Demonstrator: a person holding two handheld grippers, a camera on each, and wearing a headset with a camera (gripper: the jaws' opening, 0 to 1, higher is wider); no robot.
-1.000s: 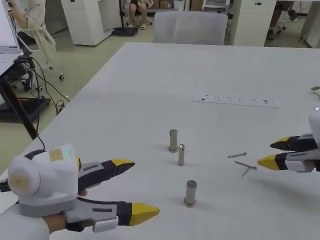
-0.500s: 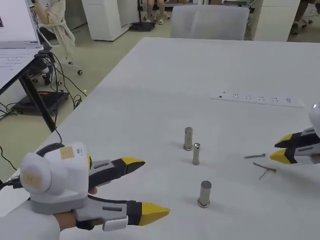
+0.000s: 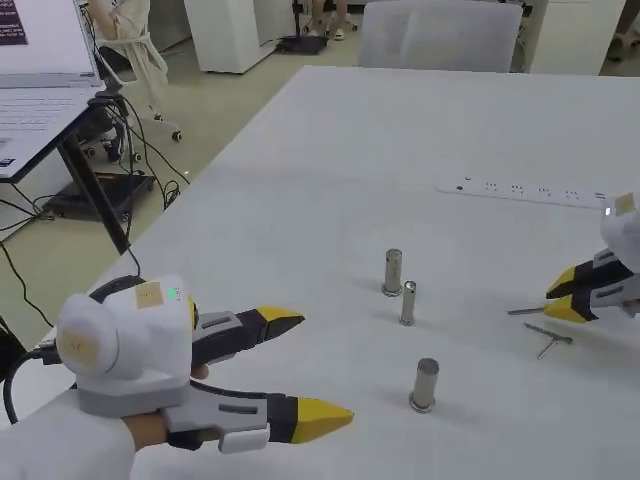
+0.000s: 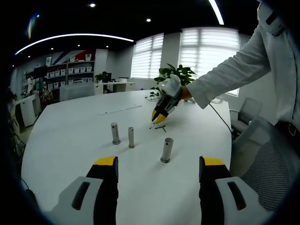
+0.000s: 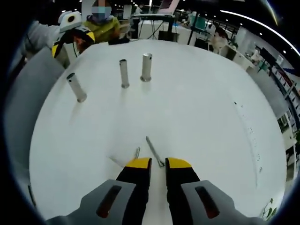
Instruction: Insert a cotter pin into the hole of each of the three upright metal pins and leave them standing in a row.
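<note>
Left claw (image 3: 320, 365) gapes wide, empty, near three upright metal pins (image 3: 408, 302) on the table (image 3: 330, 180) — right claw (image 3: 562, 295) barely parted at a cotter pin (image 5: 153, 150), grip unclear

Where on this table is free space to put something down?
The table is bare between the power strip and the three metal pins, and left of the pins toward the left claw. It is crowded by the right claw, where the cotter pins lie.
</note>
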